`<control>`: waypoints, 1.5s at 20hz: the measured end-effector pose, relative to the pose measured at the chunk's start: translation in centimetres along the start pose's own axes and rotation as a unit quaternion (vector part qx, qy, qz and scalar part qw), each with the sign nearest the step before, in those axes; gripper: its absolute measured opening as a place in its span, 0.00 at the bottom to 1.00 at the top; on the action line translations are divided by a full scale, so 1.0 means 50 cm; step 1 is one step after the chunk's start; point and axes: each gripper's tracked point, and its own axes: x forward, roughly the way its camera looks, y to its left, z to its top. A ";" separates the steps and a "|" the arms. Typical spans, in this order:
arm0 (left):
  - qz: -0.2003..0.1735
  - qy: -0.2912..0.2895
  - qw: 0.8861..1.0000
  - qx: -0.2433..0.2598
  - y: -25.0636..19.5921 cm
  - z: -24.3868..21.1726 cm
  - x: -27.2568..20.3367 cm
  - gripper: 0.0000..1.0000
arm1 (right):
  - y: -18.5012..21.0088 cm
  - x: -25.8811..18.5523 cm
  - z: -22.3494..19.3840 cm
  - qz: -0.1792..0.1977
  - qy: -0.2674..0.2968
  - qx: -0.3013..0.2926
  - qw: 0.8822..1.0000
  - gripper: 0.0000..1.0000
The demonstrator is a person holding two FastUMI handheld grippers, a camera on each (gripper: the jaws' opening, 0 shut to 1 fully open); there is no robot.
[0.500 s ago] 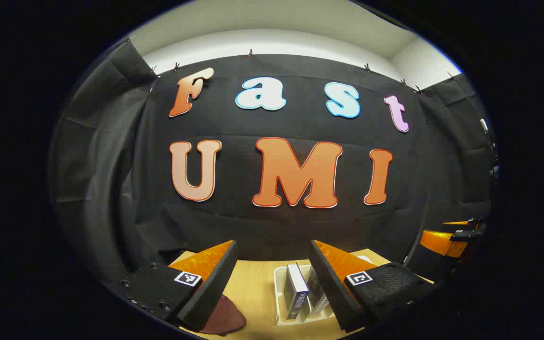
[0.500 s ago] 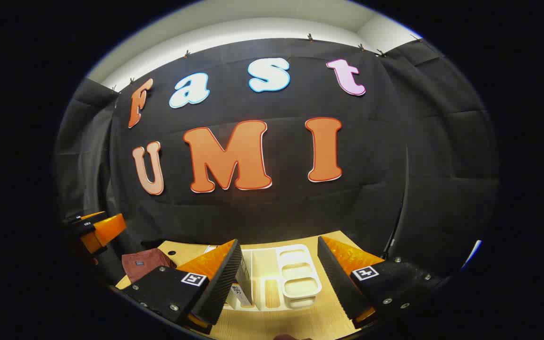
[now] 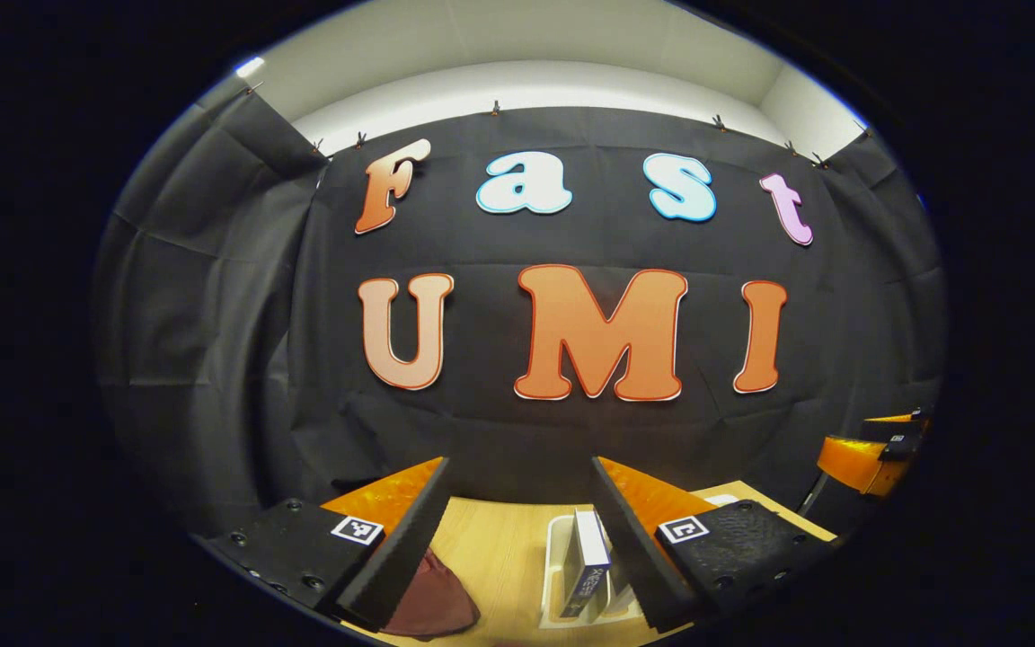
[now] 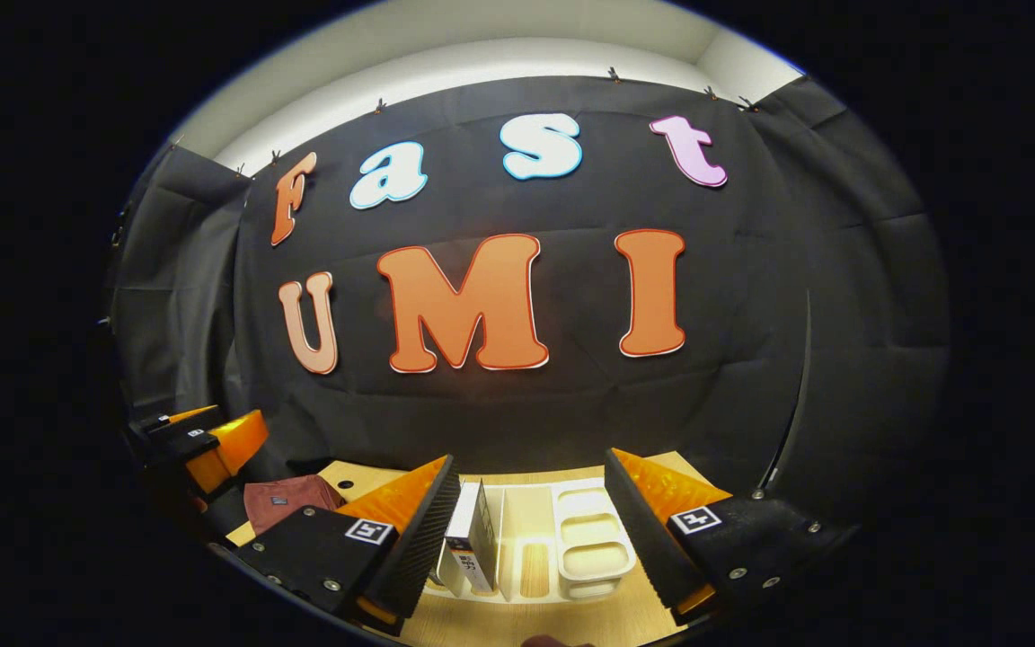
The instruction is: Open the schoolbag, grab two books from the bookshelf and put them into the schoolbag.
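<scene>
Both grippers are held spread and empty above the table, with the bookshelf ahead and the schoolbag off to the left.

In the left gripper view, the left gripper (image 3: 517, 530) is seen with its jaws wide apart and nothing between them; a maroon schoolbag (image 3: 432, 604) lies on the wooden table (image 3: 499, 548) behind its left finger, and a book (image 3: 588, 575) stands upright in the white bookshelf (image 3: 556, 575) just beside its right finger. In the right gripper view, the right gripper (image 4: 531, 530) is likewise spread, and the bookshelf (image 4: 589, 539) is framed between its fingers. The left gripper (image 4: 212, 445) is seen at the far left, near the schoolbag (image 4: 288, 499).
</scene>
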 end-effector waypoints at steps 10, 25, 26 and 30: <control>-0.082 -0.017 0.996 0.034 0.063 0.003 0.024 0.95 | 0.055 -0.011 -0.003 -0.100 -0.009 -0.018 0.995 0.96; -0.124 0.004 0.992 0.011 0.101 -0.032 0.044 0.95 | 0.023 -0.031 0.027 -0.158 -0.030 -0.032 0.987 0.96; -0.125 0.003 0.992 0.011 0.105 -0.037 0.045 0.95 | 0.030 -0.032 0.023 -0.157 -0.031 -0.026 0.987 0.96; -0.094 0.002 0.996 0.004 0.121 -0.038 0.056 0.96 | 0.057 -0.011 0.014 -0.133 -0.033 -0.041 0.990 0.96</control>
